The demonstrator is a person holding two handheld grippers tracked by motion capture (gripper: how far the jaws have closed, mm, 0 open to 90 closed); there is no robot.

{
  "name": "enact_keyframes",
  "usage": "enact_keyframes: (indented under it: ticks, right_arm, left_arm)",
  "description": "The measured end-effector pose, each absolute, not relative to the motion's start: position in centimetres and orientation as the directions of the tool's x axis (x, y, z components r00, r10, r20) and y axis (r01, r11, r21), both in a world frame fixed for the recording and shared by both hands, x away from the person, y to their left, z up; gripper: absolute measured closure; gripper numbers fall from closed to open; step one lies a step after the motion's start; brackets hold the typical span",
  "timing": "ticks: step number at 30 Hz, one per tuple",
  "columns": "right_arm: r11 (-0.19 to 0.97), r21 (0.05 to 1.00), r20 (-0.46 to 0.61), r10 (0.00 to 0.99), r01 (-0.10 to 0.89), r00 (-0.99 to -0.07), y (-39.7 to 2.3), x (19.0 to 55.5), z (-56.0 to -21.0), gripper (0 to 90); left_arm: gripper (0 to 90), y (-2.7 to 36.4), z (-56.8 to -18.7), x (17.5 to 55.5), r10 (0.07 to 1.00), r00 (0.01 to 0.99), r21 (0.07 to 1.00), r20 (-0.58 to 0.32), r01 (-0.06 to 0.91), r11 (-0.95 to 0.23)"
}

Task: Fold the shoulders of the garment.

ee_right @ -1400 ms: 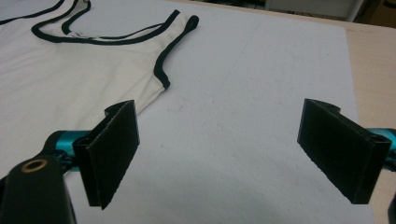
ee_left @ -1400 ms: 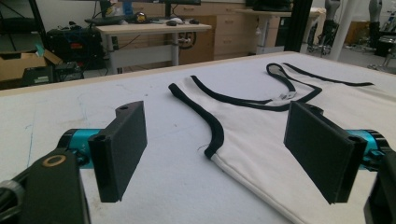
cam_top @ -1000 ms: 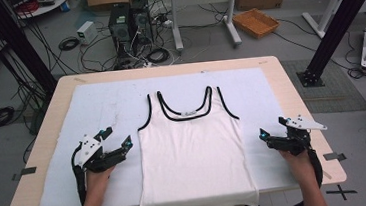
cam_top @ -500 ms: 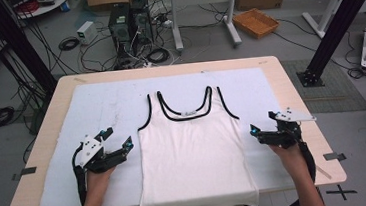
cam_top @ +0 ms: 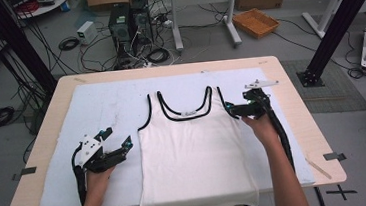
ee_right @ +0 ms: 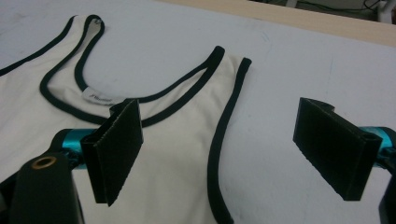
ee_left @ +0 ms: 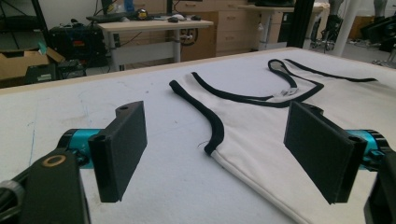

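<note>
A white tank top [cam_top: 195, 152] with black trim lies flat on the mat, straps pointing away from me. My left gripper [cam_top: 120, 141] rests open on the mat just left of the shirt's left side seam. In the left gripper view the armhole's lower end on the tank top [ee_left: 261, 126] lies between the spread jaws of my left gripper [ee_left: 219, 147]. My right gripper [cam_top: 229, 110] hovers open at the shirt's right armhole. In the right gripper view the black armhole trim of the tank top [ee_right: 177, 140] runs between the jaws of my right gripper [ee_right: 224, 144]. Neither holds anything.
A pale mat [cam_top: 96, 110] covers most of the wooden table [cam_top: 298, 118]. The shirt's hem hangs over the near edge. Beyond the table are computer towers [cam_top: 126, 22], floor cables, a wicker tray [cam_top: 256, 23] and black frame posts [cam_top: 337, 24].
My right gripper has moved forward and leftward from the shirt's right side up to its right armhole near the strap. The left gripper has stayed put.
</note>
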State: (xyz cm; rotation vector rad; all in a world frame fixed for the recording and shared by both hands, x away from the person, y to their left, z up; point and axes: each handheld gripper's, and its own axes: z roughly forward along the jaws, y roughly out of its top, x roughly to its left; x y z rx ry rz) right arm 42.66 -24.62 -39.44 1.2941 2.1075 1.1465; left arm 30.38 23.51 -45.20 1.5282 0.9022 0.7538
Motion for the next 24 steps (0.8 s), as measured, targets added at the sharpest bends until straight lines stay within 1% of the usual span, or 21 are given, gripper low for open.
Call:
enact_keyframes:
  ticks: [4, 8, 11, 13, 14, 16, 18, 20, 22, 24]
  right_arm:
    - [0.216, 0.797, 0.079, 0.889, 0.564, -0.451, -23.5, 44.3, -39.9, 15.7]
    - [0.193, 0.789, 0.089, 0.903, 0.583, -0.42, -23.2, 45.7, -41.1, 15.8]
    - [0.212, 0.767, 0.07, 0.91, 0.606, -0.408, -22.8, 46.5, -41.7, 15.8]
    - [0.25, 0.739, 0.033, 0.914, 0.625, -0.404, -21.9, 47.6, -42.3, 17.3]
    - [0.259, 0.734, 0.022, 0.915, 0.628, -0.403, -21.5, 47.9, -42.5, 19.4]
    - [0.267, 0.729, 0.004, 0.919, 0.63, -0.394, -20.9, 48.5, -42.9, 27.0]
    - [0.275, 0.707, -0.012, 0.926, 0.652, -0.378, -20.5, 49.1, -43.3, 29.0]
    - [0.26, 0.687, 0.019, 0.927, 0.679, -0.375, -20.4, 49.7, -43.8, 39.2]
    - [0.281, 0.67, 0.017, 0.92, 0.687, -0.392, -20.1, 50.0, -44.2, 42.9]
    - [0.275, 0.681, 0.012, 0.922, 0.678, -0.386, -20.0, 49.9, -44.4, 48.2]
  left_arm:
    - [21.3, 23.5, -45.2, 30.4, 0.867, 0.498, 0.989, -0.02, 0.135, -0.054]
    - [21.3, 23.6, -45.2, 30.4, 0.87, 0.492, 0.989, -0.03, 0.141, -0.045]
    - [21.3, 23.6, -45.2, 30.4, 0.873, 0.486, 0.989, -0.037, 0.145, -0.039]
    - [21.3, 23.6, -45.2, 30.5, 0.876, 0.48, 0.988, -0.042, 0.149, -0.034]
    - [21.4, 23.6, -45.2, 30.5, 0.876, 0.48, 0.988, -0.042, 0.15, -0.035]
    - [21.4, 23.6, -45.2, 30.5, 0.878, 0.477, 0.988, -0.045, 0.15, -0.031]
    - [21.4, 23.6, -45.2, 30.4, 0.877, 0.478, 0.988, -0.036, 0.147, -0.039]
    - [21.5, 23.5, -45.2, 30.4, 0.878, 0.477, 0.989, -0.035, 0.145, -0.04]
    - [21.5, 23.5, -45.2, 30.4, 0.879, 0.476, 0.988, -0.032, 0.146, -0.043]
    - [21.5, 23.5, -45.2, 30.4, 0.879, 0.475, 0.988, -0.034, 0.146, -0.041]
